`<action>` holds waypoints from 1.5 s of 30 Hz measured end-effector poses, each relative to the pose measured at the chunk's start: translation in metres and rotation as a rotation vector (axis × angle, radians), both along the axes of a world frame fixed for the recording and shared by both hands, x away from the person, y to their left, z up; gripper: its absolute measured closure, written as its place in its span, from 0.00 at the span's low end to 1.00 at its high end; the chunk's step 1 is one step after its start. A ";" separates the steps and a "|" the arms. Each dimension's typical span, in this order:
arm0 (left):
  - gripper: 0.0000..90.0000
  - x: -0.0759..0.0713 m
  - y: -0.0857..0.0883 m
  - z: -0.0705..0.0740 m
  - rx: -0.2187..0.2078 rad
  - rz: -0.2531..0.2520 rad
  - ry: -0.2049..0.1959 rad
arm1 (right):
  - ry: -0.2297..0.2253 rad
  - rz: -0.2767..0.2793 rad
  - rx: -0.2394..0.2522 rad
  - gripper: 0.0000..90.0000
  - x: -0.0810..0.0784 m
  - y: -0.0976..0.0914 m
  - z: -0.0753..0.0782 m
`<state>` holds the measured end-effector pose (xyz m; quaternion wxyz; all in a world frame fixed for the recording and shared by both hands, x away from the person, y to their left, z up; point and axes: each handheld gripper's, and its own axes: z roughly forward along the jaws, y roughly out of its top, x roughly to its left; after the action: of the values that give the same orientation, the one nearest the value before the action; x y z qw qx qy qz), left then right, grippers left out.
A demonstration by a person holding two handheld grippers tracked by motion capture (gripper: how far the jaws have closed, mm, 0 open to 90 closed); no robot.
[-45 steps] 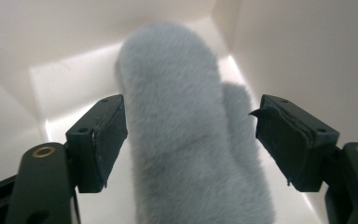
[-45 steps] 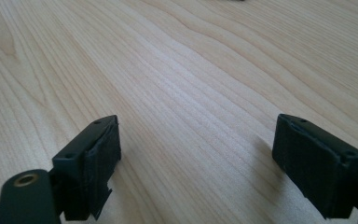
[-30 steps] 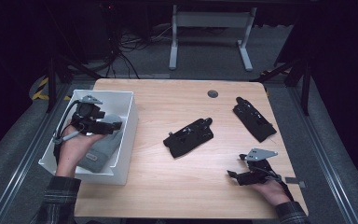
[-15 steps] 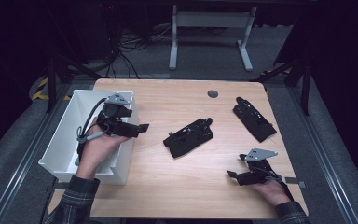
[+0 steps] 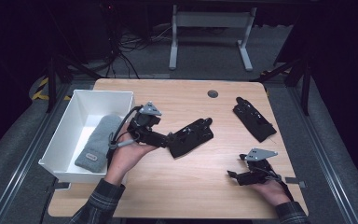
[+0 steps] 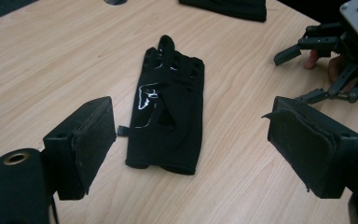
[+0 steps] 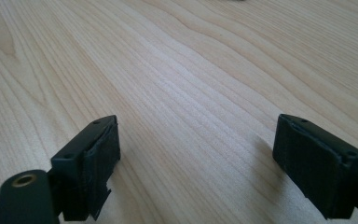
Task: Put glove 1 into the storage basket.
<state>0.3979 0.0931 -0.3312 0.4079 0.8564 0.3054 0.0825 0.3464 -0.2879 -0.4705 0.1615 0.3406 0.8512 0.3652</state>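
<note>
- Step in hand, as judged: putting gloves into the bin. One grey glove (image 5: 94, 142) already lies inside the white bin (image 5: 74, 114) at the left edge of the counter (image 5: 177, 191); two black gloves remain out on the wood.
- Left hand-held gripper (image 5: 171, 138): jaws wide apart, nothing between the pads (image 6: 93, 140). Seen from above, it hangs just right of the bin's near wall, tips at the wrist end of the nearer black glove (image 5: 192, 136).
- Left gripper view: that glove (image 6: 168, 112) lies flat, fingers pointing away, cuff end nearest the jaws and centred between them. No contact yet; the jaws appear to sit above and short of the cuff.
- Second black glove (image 5: 254, 119) lies well apart, toward the far right of the counter, near the round grommet (image 5: 212, 94).
- Right hand-held gripper (image 5: 237, 176): parked near the front right of the counter, jaws open and empty. Right gripper view gives bare wood between the pads (image 7: 100, 154).
- Next move, as judged: lower the left jaws over the cuff, close on the fabric, lift clear, carry to the bin.
- Caution: thin, limp material lying flat; the pads must reach the counter surface to pinch a fold, otherwise they may close on air.
</note>
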 end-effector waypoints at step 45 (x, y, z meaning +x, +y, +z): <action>0.07 -0.023 -0.009 -0.138 0.181 -0.061 0.044 | -0.014 -0.035 -0.012 0.39 0.009 -0.007 0.016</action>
<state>0.3754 0.0844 -0.4687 0.3246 0.9003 0.2794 0.0783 0.3551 -0.2951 -0.4549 0.1758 0.3518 0.8462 0.3597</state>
